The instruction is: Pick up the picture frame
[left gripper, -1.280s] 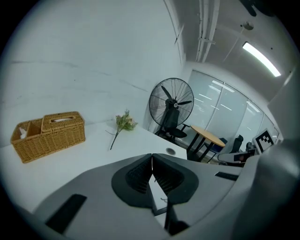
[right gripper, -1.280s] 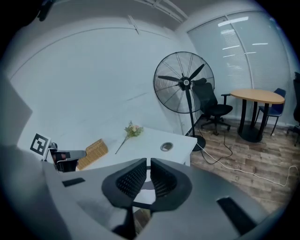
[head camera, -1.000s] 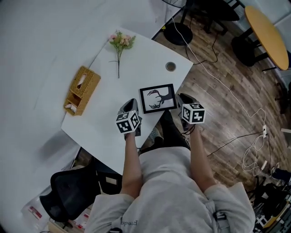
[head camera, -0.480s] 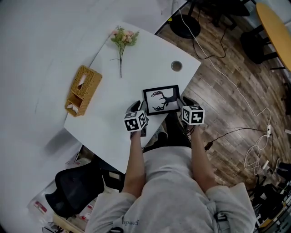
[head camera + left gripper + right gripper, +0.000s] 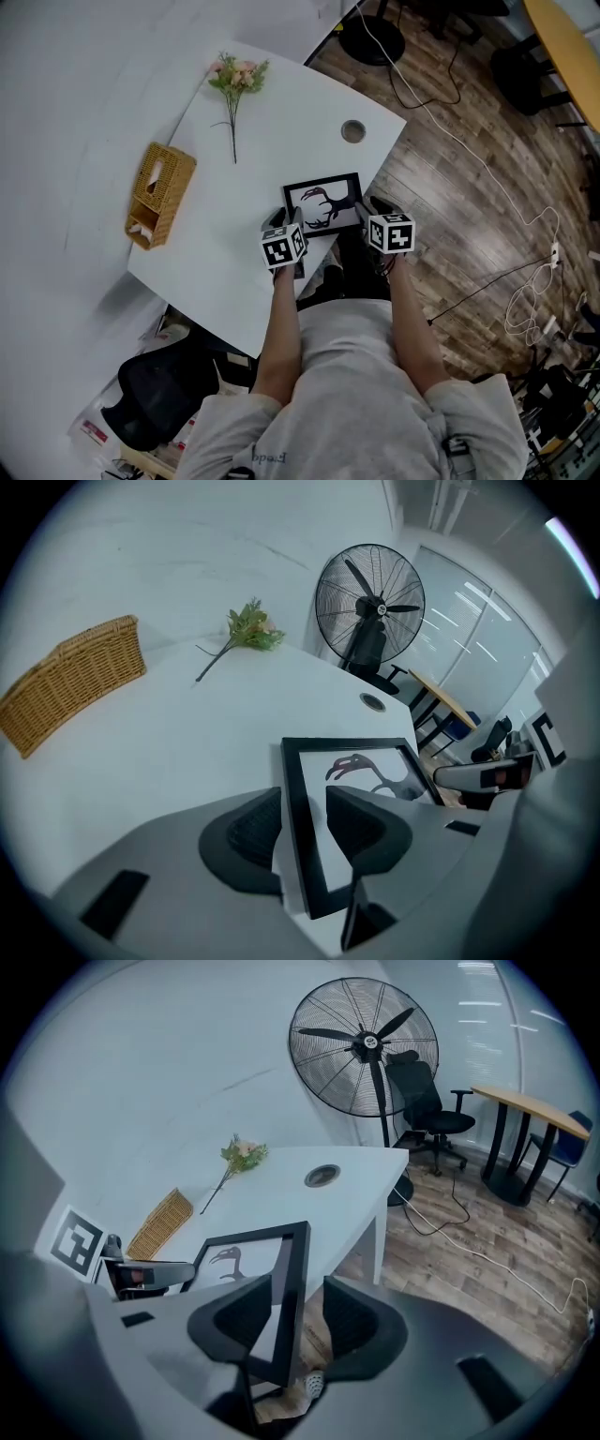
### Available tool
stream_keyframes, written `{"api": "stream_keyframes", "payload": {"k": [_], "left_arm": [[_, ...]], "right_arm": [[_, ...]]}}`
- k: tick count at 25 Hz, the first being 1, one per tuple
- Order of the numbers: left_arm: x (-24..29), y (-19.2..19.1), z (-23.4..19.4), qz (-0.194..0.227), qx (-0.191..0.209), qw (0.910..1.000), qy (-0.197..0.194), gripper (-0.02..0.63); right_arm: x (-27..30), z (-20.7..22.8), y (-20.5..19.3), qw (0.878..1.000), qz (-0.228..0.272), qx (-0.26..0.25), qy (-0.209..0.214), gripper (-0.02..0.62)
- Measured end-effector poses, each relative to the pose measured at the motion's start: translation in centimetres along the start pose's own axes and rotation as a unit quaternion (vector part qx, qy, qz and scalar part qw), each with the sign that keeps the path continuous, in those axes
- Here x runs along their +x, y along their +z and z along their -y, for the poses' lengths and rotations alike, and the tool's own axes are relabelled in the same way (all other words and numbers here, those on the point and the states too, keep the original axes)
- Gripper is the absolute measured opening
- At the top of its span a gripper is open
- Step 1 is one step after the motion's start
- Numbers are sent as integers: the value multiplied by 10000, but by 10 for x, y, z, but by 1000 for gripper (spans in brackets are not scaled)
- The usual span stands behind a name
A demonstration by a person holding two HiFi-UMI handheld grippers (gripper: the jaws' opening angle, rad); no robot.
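Picture frame (image 5: 322,204), worktop's (image 5: 244,178) near edge; left gripper (image 5: 305,829), right gripper (image 5: 296,1321): fingers opening, unclenched, each astride one side rail

Bare white tabletop (image 5: 246,178) gave free passage between the picture frame (image 5: 322,204) at the near edge and the flower sprig (image 5: 232,89) at the far side. The wicker box (image 5: 157,192) blocked the left edge, well apart from the frame. 1 round cable hole (image 5: 352,131) broke the surface beyond the frame.

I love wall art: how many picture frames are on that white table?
1. The picture frame is at the table's near edge, right in front of the person. No others show.
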State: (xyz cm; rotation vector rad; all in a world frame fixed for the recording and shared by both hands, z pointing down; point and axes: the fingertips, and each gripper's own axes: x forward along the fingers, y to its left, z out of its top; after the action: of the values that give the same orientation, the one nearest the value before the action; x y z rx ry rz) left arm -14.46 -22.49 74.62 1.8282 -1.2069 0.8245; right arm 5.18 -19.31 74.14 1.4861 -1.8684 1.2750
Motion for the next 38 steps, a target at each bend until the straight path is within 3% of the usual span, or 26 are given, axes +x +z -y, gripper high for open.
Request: {"api": "stream_keyframes", "payload": {"k": [8,19,24,38], "left_arm": [[7,-6,-2,-102,-93,9999,76,166],[8,-5,-2,-54,-129,9999,1,161],[8,-6,-2,-35,-110,9999,41,160],[6,-10,-2,-49,-453,9987,-241,110]], "right_arm": [[10,1,-12,9997,-179,141,84,173],[15,-5,-15,9995,-273,128,113,101],[14,-6,-15,9996,-261,76,31,98],[9,-4,-20,9993,-304,118,165,79]]}}
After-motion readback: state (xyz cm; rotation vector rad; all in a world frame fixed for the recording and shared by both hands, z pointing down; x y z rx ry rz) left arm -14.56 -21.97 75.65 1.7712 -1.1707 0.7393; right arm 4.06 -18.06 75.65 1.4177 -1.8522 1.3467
